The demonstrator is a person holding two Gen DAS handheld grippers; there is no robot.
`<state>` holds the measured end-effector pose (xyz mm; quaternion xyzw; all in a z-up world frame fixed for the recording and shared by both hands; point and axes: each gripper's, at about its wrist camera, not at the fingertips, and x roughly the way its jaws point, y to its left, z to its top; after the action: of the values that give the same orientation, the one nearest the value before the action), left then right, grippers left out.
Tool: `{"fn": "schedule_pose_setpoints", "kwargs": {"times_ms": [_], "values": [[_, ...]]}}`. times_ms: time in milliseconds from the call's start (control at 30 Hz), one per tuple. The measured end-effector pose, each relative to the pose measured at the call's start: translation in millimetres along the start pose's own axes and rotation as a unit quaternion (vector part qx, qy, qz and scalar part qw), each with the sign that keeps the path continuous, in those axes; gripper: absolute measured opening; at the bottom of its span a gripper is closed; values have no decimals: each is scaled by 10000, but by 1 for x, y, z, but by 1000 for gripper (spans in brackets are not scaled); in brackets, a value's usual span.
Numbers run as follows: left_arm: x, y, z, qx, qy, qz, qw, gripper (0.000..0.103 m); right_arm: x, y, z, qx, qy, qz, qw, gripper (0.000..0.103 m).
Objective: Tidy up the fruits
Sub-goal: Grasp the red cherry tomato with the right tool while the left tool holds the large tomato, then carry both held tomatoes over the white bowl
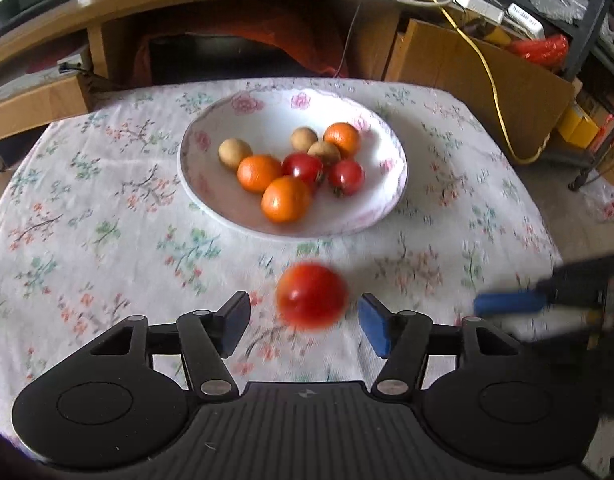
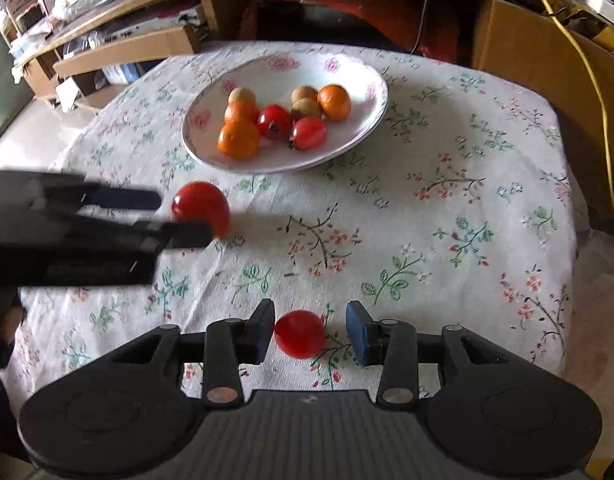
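1. The left tool (image 1: 303, 322) is apart, with a red tomato (image 1: 312, 295) between its fingers on the desk (image 1: 107, 220).
2. The right tool (image 2: 310, 332) is apart around a second tomato (image 2: 299, 334).
3. The bowl (image 1: 211, 200) holds other fruits.

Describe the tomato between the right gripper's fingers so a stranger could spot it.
On the floral tablecloth, well short of the white floral bowl, lie two loose red tomatoes. This small round red tomato sits between the open right gripper; the other, larger, lies by the left gripper.
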<state>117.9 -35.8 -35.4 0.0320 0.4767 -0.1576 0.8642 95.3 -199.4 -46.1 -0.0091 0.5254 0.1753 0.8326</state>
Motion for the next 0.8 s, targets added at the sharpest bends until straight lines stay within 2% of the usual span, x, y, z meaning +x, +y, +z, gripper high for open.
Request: {"fn": "schedule_pose_setpoints", "kwargs": {"times_ms": [100, 167, 433, 500, 667, 800], "values": [[12, -4, 4, 46, 9, 37, 10000, 68, 3, 4, -1, -192, -24, -102, 9998, 39], [19, -5, 0, 119, 167, 113, 9997, 65, 2, 4, 0, -209, 0, -145, 9997, 35], [11, -6, -11, 294, 296, 267, 9988, 61, 3, 4, 0, -317, 29, -236, 9992, 31], [9, -8, -13, 337, 285, 296, 9986, 56, 3, 6, -1, -353, 10, -281, 9990, 29], [10, -5, -8, 213, 211, 254, 9992, 51, 1, 7, -5, -374, -32, -315, 9988, 29], [12, -1, -4, 73, 147, 172, 9997, 52, 0, 4, -5, -313, -38, -285, 9991, 29]]}}
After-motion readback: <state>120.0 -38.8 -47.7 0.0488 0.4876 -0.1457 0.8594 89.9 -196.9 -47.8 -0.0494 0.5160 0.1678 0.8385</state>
